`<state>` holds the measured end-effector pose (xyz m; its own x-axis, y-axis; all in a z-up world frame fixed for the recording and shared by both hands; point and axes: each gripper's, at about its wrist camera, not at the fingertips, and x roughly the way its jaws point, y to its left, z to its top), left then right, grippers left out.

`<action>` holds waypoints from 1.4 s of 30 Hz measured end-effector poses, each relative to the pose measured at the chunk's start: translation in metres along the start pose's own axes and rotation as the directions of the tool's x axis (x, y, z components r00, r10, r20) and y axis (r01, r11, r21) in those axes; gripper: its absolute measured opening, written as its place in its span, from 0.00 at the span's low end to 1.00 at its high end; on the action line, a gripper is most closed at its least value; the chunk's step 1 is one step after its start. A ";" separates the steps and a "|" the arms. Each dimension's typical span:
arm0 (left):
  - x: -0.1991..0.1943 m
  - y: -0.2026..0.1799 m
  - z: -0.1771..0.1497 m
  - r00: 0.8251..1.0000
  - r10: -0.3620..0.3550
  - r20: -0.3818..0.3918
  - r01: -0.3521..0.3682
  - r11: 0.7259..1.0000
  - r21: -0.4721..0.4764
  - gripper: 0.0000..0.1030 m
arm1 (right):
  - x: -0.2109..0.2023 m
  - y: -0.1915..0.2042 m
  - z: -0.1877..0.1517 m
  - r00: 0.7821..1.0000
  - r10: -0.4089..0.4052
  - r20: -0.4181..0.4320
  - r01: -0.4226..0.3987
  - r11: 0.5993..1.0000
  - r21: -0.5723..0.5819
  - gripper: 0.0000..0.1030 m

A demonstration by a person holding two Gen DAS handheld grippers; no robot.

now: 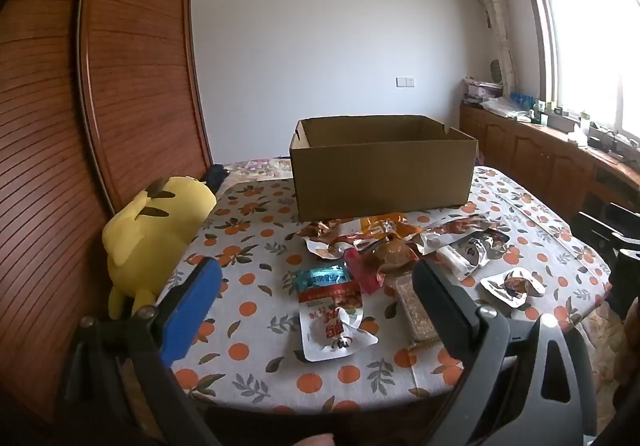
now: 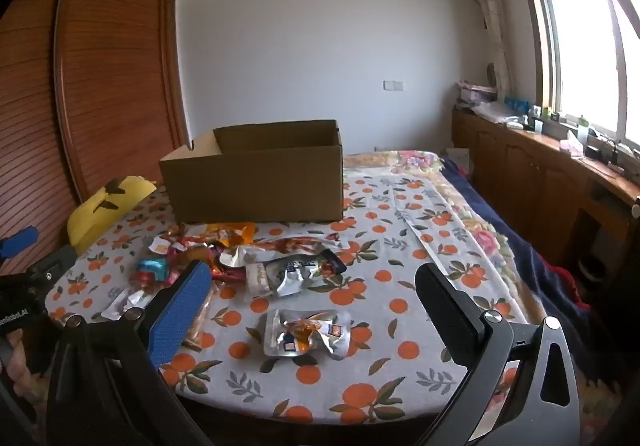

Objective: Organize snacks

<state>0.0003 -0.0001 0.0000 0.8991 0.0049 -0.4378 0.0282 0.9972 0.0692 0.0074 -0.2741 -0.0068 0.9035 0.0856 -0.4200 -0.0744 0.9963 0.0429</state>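
An open brown cardboard box [image 1: 380,170] [image 2: 256,178] stands at the back of the orange-print cloth [image 1: 248,366]. In front of it lies a loose pile of snack packets [image 1: 396,242] [image 2: 256,250]. A red-and-white pouch [image 1: 334,320] lies between the fingers of my left gripper [image 1: 316,306], which hangs open above the cloth. A small silver pouch [image 2: 306,332] lies between the fingers of my right gripper [image 2: 312,306], also open and holding nothing. A long seed bar [image 1: 414,308] lies beside the left gripper's black finger [image 1: 444,306].
A yellow plush toy [image 1: 152,230] [image 2: 108,206] lies at the cloth's left edge against wooden louvred doors [image 1: 120,86]. A wooden cabinet [image 2: 540,174] with clutter runs along the window side. A flowered quilt [image 2: 480,230] lies to the right of the cloth.
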 end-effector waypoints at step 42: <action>-0.009 0.002 0.008 1.000 0.002 0.030 -0.002 1.000 0.007 0.94 | -0.003 -0.004 0.001 1.000 -0.011 0.009 0.011 1.000 -0.006 1.00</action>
<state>-0.0043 0.0016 0.0110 0.9117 0.0048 -0.4108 0.0291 0.9967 0.0763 0.0057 -0.2781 -0.0048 0.9080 0.0748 -0.4123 -0.0671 0.9972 0.0331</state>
